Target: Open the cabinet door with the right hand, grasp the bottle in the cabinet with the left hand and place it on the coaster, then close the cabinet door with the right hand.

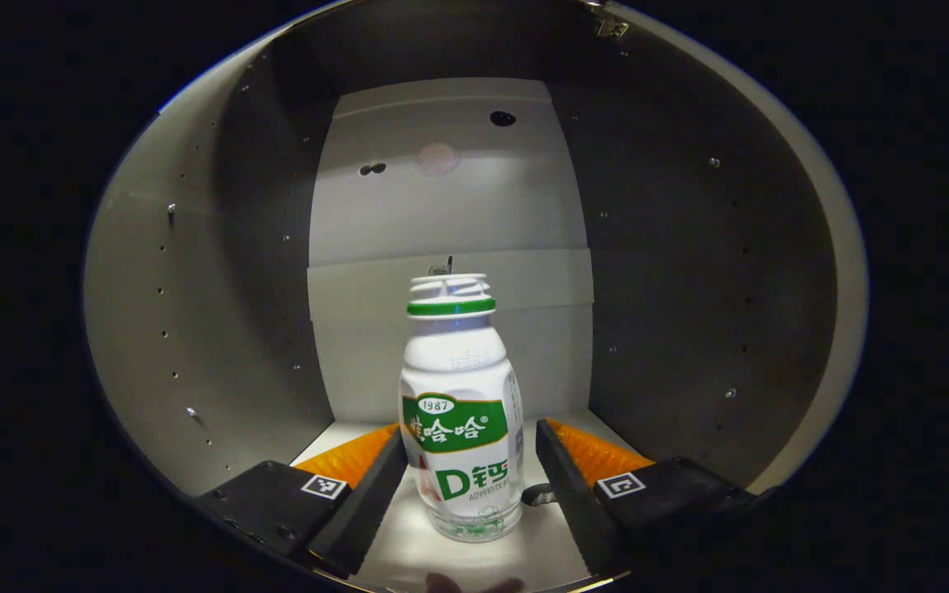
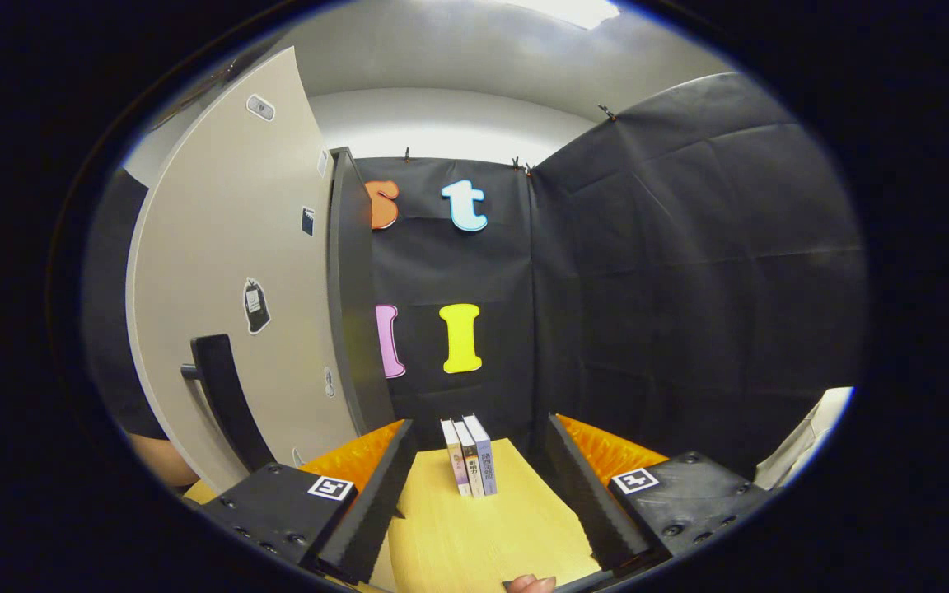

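White bottle stands inside the cabinet, between the wide-open left gripper fingers, not touching. Door is open. Next, squeeze gently. Right gripper waits wide, empty.

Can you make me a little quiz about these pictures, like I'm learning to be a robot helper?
1. True or false: the bottle stands upright inside the cabinet.
2. What has the left gripper done with the bottle? A) squeezed it tight B) put open fingers on either side of it C) knocked it over
3. Fill in: in the right gripper view, the cabinet door is swung ____, and three books stand on the yellow table ahead of the right gripper.

Key: 1 true. 2 B; a gap shows beside the bottle. 3 open.
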`<state>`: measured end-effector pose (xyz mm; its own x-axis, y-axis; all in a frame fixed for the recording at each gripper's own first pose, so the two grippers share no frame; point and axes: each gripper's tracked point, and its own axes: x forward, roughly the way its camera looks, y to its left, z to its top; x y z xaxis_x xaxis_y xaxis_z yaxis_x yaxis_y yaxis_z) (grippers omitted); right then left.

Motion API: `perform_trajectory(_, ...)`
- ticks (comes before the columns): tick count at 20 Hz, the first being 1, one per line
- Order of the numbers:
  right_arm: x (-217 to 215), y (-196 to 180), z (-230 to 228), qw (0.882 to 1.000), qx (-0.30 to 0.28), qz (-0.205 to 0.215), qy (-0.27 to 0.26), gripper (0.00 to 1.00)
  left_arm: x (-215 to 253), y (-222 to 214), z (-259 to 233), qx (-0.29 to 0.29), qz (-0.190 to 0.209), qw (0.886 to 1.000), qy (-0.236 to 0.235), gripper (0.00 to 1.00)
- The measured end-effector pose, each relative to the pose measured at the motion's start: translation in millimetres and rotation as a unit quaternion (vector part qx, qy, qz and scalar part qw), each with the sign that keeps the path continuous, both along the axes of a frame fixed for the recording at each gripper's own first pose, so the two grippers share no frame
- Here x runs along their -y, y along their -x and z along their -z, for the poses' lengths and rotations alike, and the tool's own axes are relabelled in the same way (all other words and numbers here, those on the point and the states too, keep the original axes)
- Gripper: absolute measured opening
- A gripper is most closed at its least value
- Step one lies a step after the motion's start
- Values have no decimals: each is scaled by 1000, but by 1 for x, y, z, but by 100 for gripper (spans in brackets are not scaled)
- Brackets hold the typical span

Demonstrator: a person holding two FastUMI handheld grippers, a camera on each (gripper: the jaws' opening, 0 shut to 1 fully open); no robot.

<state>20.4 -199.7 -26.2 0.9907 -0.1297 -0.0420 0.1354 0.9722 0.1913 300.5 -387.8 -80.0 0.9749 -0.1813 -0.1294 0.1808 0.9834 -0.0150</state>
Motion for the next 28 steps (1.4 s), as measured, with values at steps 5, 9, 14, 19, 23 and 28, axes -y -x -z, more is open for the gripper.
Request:
perform_trajectory(5, -1, 1, -3, 1000, 3, 6, 10, 98, -5, 5, -7, 0, 11, 1000, 11, 79)
perform_trajectory(9, -9, 3, -7, 1000, 6, 10, 14, 98, -33, 40, -25, 15, 16, 1000, 18, 79)
perform_trajectory(14, -12, 5, -6, 1000, 2, 12, 13, 98, -79, 89, -39, 27, 19, 999, 25, 79)
perform_trajectory(19, -22, 4, -12, 1000, 10, 15, 25, 98, -133, 141, -37, 34, 11, 999, 19, 79)
perform_trajectory(23, -33, 6, -18, 999, 17, 16, 37, 98, -169, 179, -29, 34, 8, 999, 25, 79)
perform_trajectory(28, -39, 8, -22, 999, 24, 26, 36, 98, -208, 228, -17, 63, 22, 997, 27, 79)
